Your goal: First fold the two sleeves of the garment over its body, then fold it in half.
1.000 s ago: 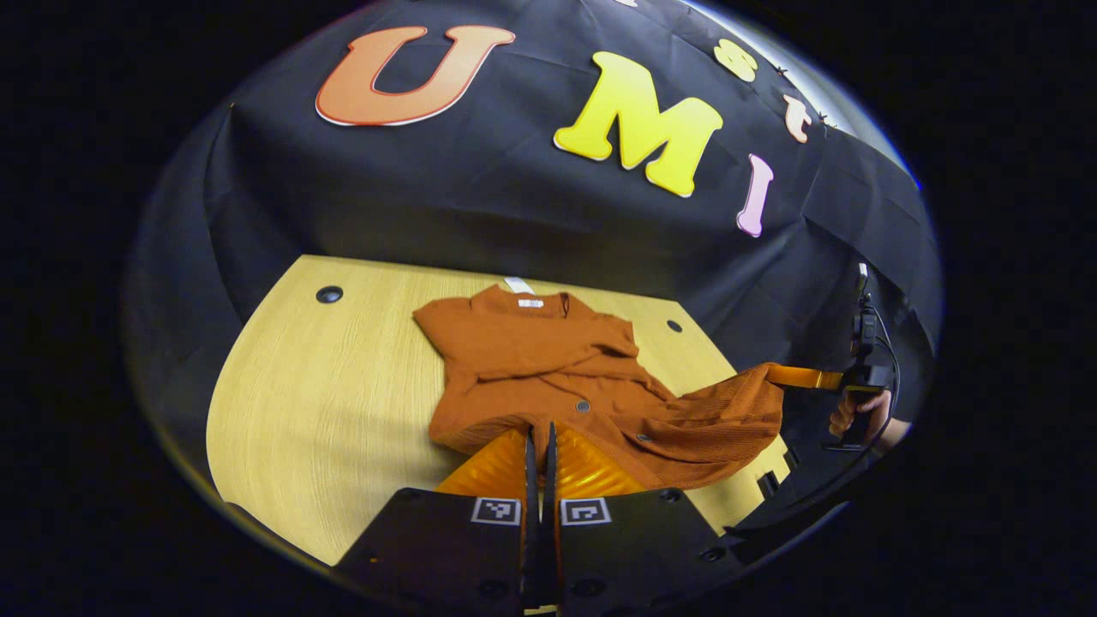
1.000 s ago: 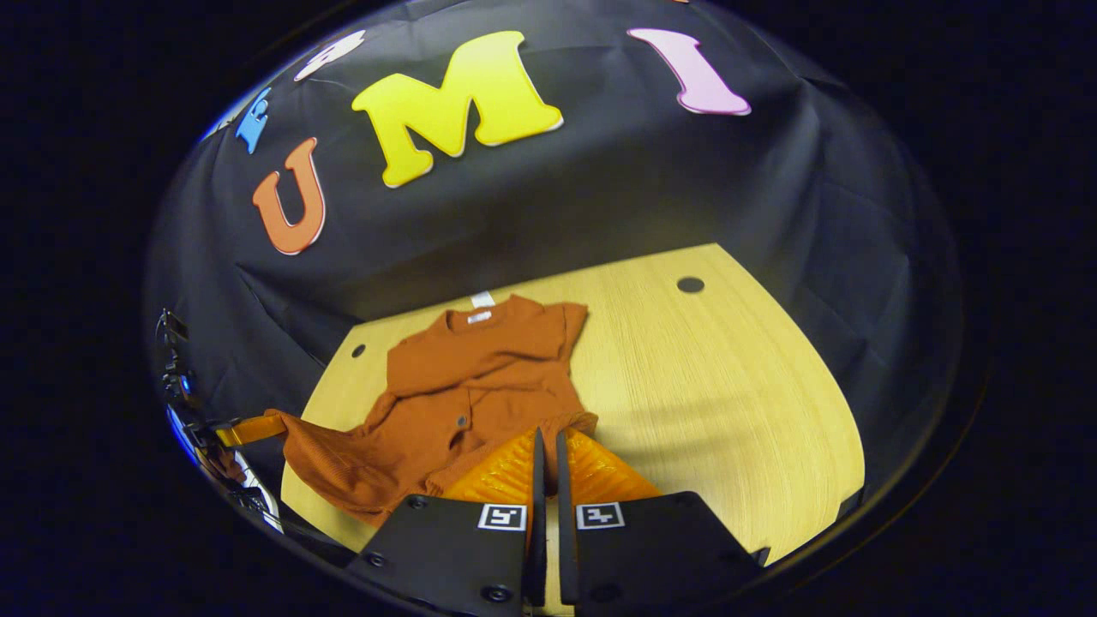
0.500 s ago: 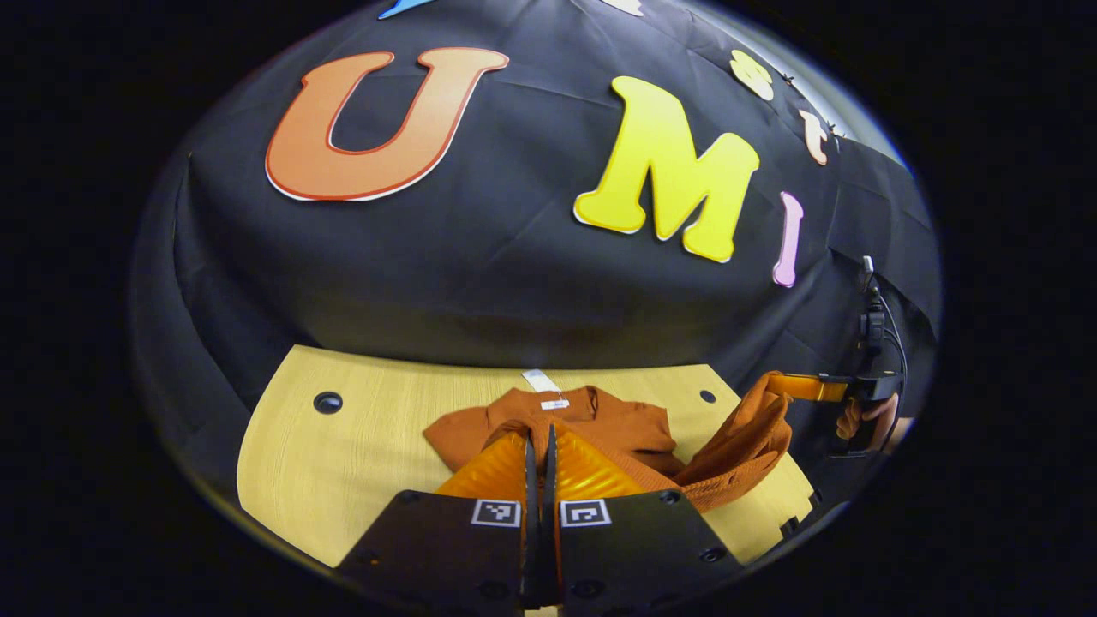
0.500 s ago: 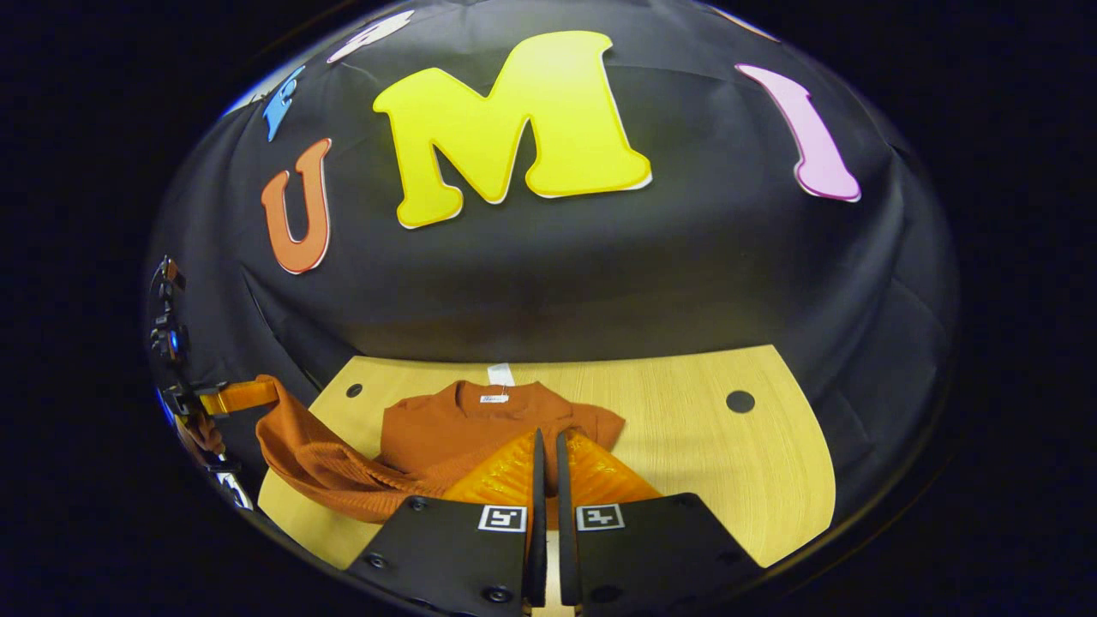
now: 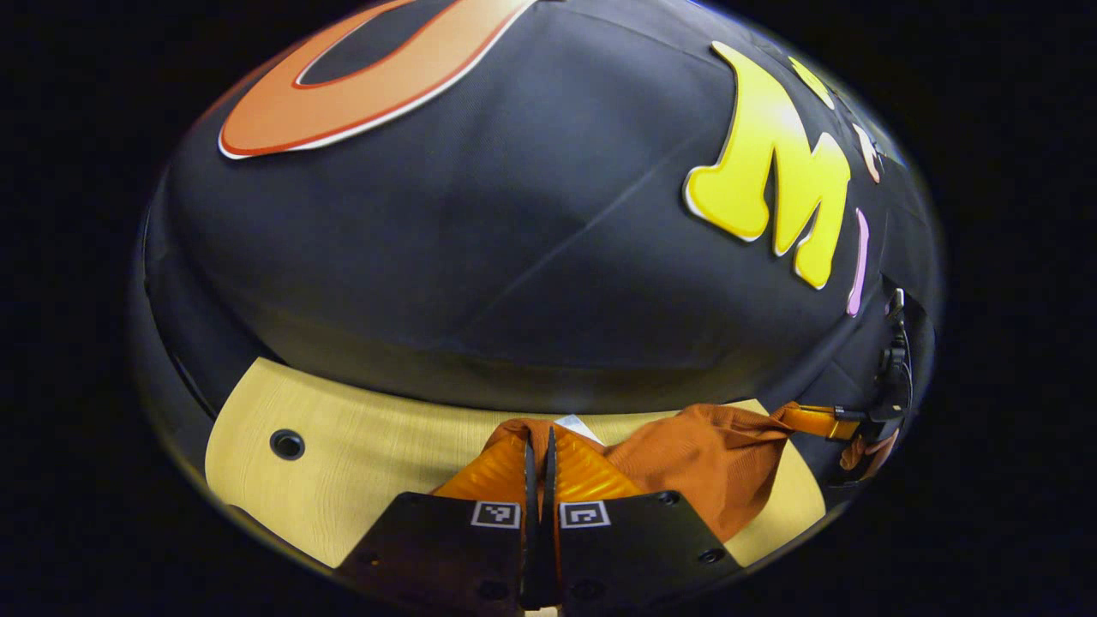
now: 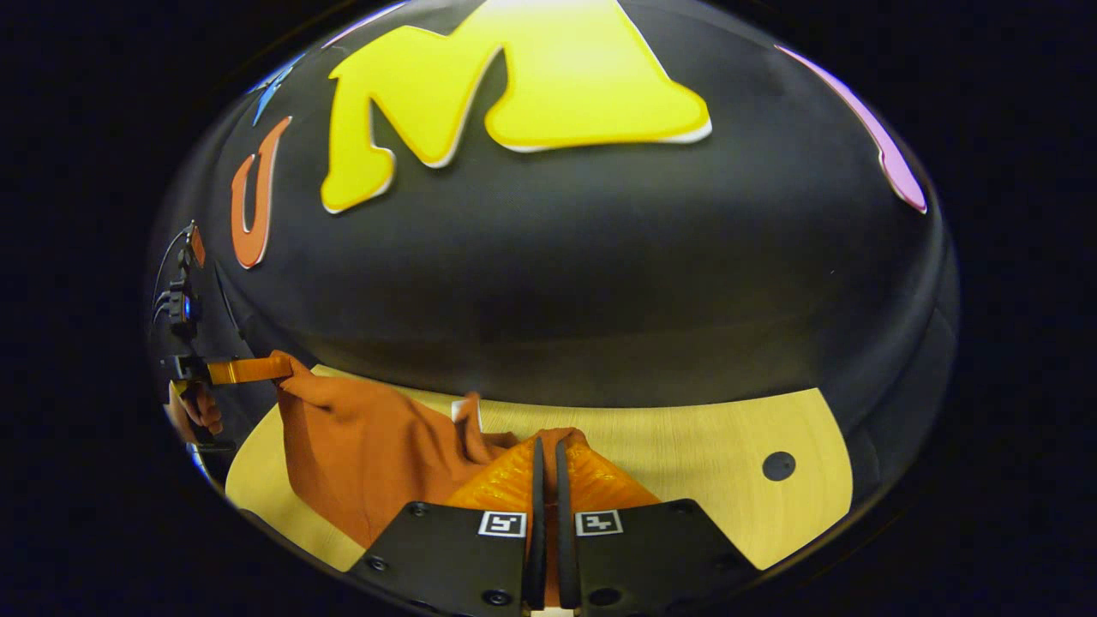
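Observation:
The rust-orange garment (image 5: 711,463) hangs in a slack fold over the wooden table (image 5: 360,446), close to the table's far edge. My left gripper (image 5: 538,430) is shut on one part of its edge, with cloth bunched around the tips. My right gripper (image 6: 546,443) is shut on another part, and the fabric (image 6: 368,446) stretches away to the left gripper (image 6: 248,370) far off at the left. In the left gripper view, the right gripper (image 5: 823,422) pinches the cloth at the right. A white neck label (image 5: 576,426) peeks out behind the fold.
The black booth wall rises right behind the table's far edge. A round hole (image 5: 286,444) sits in the tabletop to the left, another hole (image 6: 778,465) to the right. A hand (image 6: 201,407) holds the left gripper; another hand (image 5: 866,450) holds the right one.
Both grippers have carried the garment's edge forward toward the collar and the far wall. The lower body has come over the upper part, which is now mostly covered.

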